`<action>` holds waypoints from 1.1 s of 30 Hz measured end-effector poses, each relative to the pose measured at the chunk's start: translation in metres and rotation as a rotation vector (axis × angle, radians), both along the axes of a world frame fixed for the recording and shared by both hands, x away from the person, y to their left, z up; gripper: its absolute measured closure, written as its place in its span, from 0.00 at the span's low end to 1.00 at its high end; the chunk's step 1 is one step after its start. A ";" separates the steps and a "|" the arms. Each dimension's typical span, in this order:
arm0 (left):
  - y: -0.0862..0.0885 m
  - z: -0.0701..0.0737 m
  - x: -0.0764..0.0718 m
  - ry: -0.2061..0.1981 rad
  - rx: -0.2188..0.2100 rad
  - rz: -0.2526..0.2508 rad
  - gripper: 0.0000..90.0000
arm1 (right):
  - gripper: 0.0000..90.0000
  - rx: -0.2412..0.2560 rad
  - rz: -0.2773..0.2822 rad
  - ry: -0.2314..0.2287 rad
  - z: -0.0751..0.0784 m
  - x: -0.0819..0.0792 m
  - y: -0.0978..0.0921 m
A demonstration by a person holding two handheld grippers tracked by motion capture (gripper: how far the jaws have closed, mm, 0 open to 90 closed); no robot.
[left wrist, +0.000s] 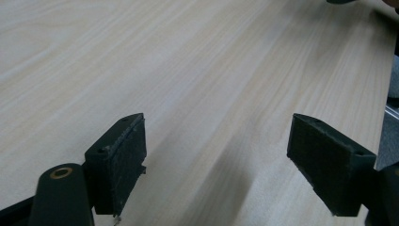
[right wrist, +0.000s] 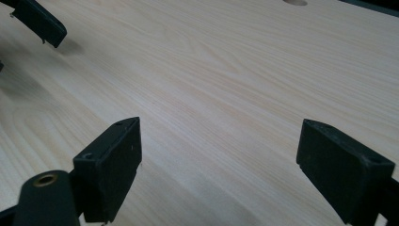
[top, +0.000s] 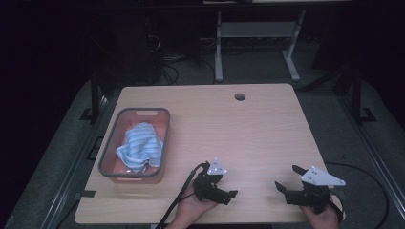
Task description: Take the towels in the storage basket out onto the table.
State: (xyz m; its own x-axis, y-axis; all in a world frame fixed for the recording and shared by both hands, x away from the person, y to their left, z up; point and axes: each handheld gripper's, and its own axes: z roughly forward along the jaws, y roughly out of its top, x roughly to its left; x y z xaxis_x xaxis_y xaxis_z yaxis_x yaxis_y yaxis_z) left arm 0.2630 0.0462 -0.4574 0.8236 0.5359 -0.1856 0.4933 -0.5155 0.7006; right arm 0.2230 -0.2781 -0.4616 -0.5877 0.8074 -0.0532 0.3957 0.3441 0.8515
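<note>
A blue-and-white striped cloth point(top: 140, 147) lay crumpled inside a grey-rimmed bin point(top: 164, 138) with a reddish interior, which stood on the tabletop point(top: 248, 138) to the left of the left tool point(top: 229, 190) and somewhat farther from the person — well apart from both tools, untouched. The left tool was held in the person's left hand point(top: 191, 209) near the front edge of the tabletop, its grey three-cornered plate on top and its black cable trailing back off the near edge. In the left gripper view its two black jaws stood wide apart over bare pale wood point(left wrist: 197, 80), with nothing between the pads point(left wrist: 324, 165); whether they touched the surface or were just above it could not be told. The right tool point(top: 289, 179) sat to the right of the left one, the two near each other but apart, gripped by the right hand point(top: 322, 217) at the tabletop's front right corner. Its jaws too were spread wide and empty, pointing across the open wood point(right wrist: 226, 75); in the right gripper view one jaw tip of the left tool point(right wrist: 40, 23) showed at the upper left, casting a soft shadow. Far beyond both tools, a round cable hole point(top: 239, 97) pierced the tabletop near its back edge — it also showed at the top of the right gripper view point(right wrist: 295, 2). Behind the tabletop the floor was dark, with the grey legs of another desk point(top: 218, 52) and some cables.
</note>
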 end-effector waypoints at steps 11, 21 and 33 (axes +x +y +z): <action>0.011 0.033 0.022 0.045 -0.063 -0.004 0.22 | 0.16 -0.004 -0.010 -0.003 0.001 -0.002 0.001; 0.029 0.082 0.058 0.058 -0.056 -0.031 0.25 | 0.16 -0.005 -0.005 -0.004 0.002 -0.002 0.002; 0.067 0.109 0.081 0.069 -0.055 0.047 0.25 | 0.16 -0.003 -0.008 -0.005 0.003 -0.003 0.000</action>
State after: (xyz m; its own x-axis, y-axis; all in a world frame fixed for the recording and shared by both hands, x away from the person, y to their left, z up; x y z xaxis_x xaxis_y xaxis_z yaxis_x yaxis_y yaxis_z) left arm 0.3443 0.1135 -0.3481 0.7824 0.5607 -0.2712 0.5636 -0.4522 0.6912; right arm 0.2201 -0.2782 -0.4588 -0.5811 0.8117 -0.0584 0.3941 0.3435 0.8525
